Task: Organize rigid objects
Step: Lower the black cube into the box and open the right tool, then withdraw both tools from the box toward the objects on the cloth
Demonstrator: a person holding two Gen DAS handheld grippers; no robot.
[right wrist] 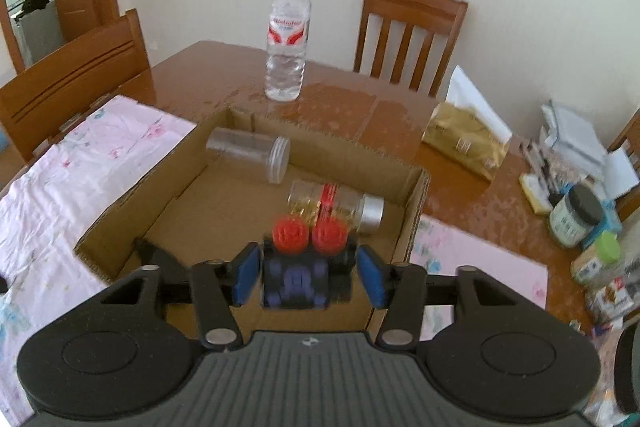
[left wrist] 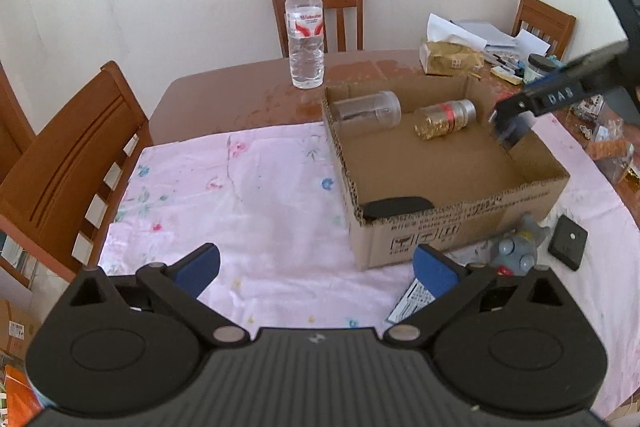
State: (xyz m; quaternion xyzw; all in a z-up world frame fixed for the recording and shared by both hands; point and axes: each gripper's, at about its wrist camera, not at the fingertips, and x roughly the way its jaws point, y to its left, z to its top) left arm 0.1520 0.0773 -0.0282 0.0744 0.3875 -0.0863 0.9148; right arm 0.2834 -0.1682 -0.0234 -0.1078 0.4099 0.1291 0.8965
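Note:
An open cardboard box (left wrist: 460, 223) (right wrist: 128, 203) sits on the pink cloth. Inside lie a clear empty jar (left wrist: 368, 109) (right wrist: 250, 153) and a jar of golden contents with a silver lid (left wrist: 444, 119) (right wrist: 336, 207). My right gripper (right wrist: 307, 275) hovers over the box. A dark toy with two red round knobs (right wrist: 308, 263) sits blurred between its fingers, with small gaps at each pad. In the left wrist view the right gripper (left wrist: 512, 123) hangs over the box's right wall. My left gripper (left wrist: 316, 267) is open and empty over the cloth.
A water bottle (left wrist: 305, 31) (right wrist: 287, 39) stands behind the box. A grey toy figure (left wrist: 516, 251) and a black square pad (left wrist: 568, 242) lie right of the box front. A gold bag (right wrist: 464, 143), jars and clutter (right wrist: 576, 215) fill the table's right side. Wooden chairs surround the table.

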